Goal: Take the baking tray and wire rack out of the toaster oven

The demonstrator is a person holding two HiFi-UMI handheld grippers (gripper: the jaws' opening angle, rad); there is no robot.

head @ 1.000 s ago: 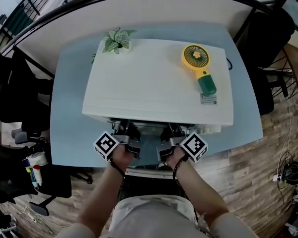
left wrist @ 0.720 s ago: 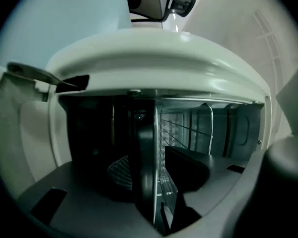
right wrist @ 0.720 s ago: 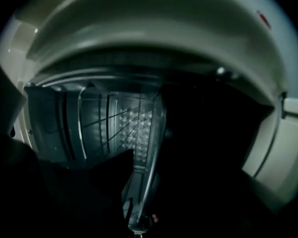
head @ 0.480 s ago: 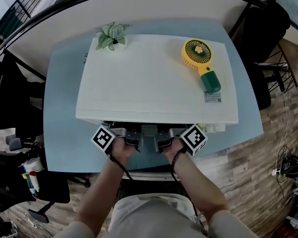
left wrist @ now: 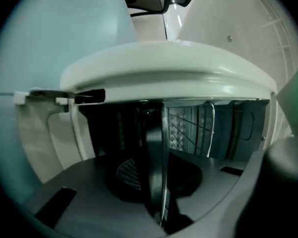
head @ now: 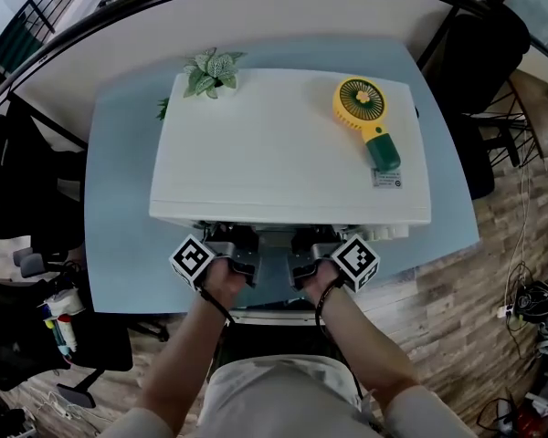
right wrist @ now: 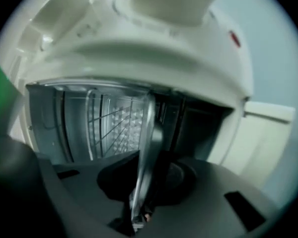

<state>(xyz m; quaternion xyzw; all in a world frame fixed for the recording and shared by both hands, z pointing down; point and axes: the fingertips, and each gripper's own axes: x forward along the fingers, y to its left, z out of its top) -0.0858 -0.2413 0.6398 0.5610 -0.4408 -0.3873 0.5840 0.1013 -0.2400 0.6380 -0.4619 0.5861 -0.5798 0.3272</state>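
Observation:
The white toaster oven point(head: 288, 144) stands on a blue table, its front mouth towards me. Both grippers reach level into that mouth. In the left gripper view, the dark rim of the baking tray point(left wrist: 156, 148) runs edge-on between the jaws of the left gripper point(left wrist: 158, 182), which are closing and pinch it. The right gripper point(right wrist: 141, 182) closes the same way on the shiny tray rim point(right wrist: 146, 133). The wire rack point(left wrist: 188, 128) point(right wrist: 111, 125) sits deeper inside the oven. In the head view the left gripper point(head: 233, 252) and right gripper point(head: 310, 252) are partly hidden under the oven's top edge.
A small potted plant point(head: 212, 71) and a yellow-and-green hand fan point(head: 370, 121) rest on the oven's top. The opened oven door point(head: 272, 286) lies below my hands. The blue table point(head: 119, 208) has dark chairs to its left and right.
Both grippers have stayed at the oven's mouth, side by side. The head view has swayed a little; nothing has come out of the oven.

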